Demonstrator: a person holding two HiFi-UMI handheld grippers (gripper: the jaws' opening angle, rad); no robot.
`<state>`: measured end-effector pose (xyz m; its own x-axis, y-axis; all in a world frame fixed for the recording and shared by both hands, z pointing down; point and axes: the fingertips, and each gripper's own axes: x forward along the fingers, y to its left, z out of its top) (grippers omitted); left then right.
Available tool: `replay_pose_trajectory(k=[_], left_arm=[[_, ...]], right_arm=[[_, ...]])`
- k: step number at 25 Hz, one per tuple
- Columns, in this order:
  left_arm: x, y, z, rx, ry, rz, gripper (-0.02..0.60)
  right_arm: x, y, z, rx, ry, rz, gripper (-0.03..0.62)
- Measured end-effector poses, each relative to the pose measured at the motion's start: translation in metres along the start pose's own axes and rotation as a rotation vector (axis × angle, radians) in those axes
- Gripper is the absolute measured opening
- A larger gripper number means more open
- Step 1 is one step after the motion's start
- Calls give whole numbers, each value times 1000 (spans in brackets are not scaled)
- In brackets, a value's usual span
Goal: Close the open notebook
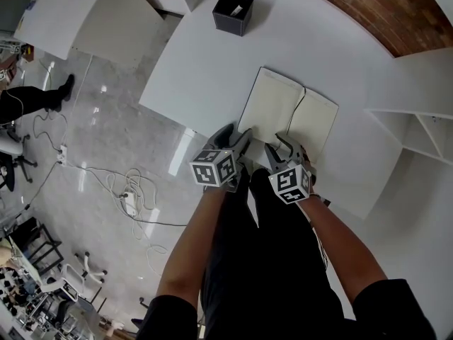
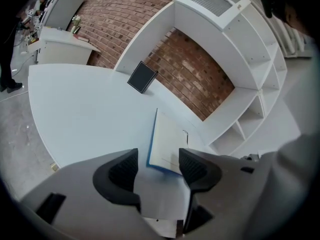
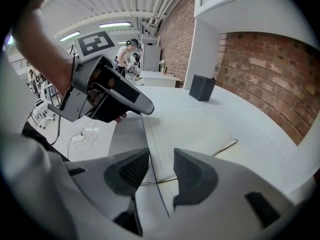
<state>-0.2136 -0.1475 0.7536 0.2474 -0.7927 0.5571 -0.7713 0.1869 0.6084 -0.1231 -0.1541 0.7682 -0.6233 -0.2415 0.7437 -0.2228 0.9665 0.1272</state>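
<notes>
— White desk (image 1: 212, 69) in front of a brick wall (image 1: 382, 6), white shelves (image 1: 417, 129) off to the right, cables (image 1: 120, 190) trailing over the grey floor (image 1: 106, 126) on the left. Can you see the notebook from where you are?

— Yes. The notebook (image 1: 287, 115) lies flat and open on the desk, cream pages up, close to the near edge where the person stands. A black box (image 1: 233, 13) sits at the far side, well apart from it.

— And the two claws?

— Both are down at the notebook's near end, side by side. The left claw (image 2: 159, 159) stands wide open at the near left corner. The blue-edged corner shows in the gap, and neither pad presses on it.

— The right one?

— The right claw (image 3: 161, 159) is about half open, at the middle of the near edge. A dark line of the notebook runs up between its pads, and a thin ribbon (image 3: 220, 149) crosses the page just beyond them. The gap between the pads is plain, so I wouldn't call it a grip.

— So the notebook isn't closed.

— No, both halves lie flat on the desk.
</notes>
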Motion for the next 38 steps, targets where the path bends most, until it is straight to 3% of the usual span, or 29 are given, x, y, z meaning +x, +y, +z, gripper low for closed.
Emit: replay_pose_trajectory(k=[5, 10, 19, 27, 34, 38], left_arm=[[5, -2, -2, -42, -2, -43, 231], [4, -3, -2, -98, -19, -63, 128], [-5, -18, 6, -141, -7, -83, 61], [-22, -39, 19, -16, 57, -144, 31], [-24, -58, 23, 41, 127, -170, 23], [-21, -54, 26, 85, 162, -136, 23]], right_arm=[[1, 0, 0, 11, -15, -9, 152], [0, -1, -1, 36, -27, -16, 146], [-3, -2, -6, 67, -2, -10, 144], [-11, 5, 5, 249, 15, -17, 130], [-23, -2, 10, 403, -17, -61, 113], [-35, -5, 21, 462, -60, -68, 46]])
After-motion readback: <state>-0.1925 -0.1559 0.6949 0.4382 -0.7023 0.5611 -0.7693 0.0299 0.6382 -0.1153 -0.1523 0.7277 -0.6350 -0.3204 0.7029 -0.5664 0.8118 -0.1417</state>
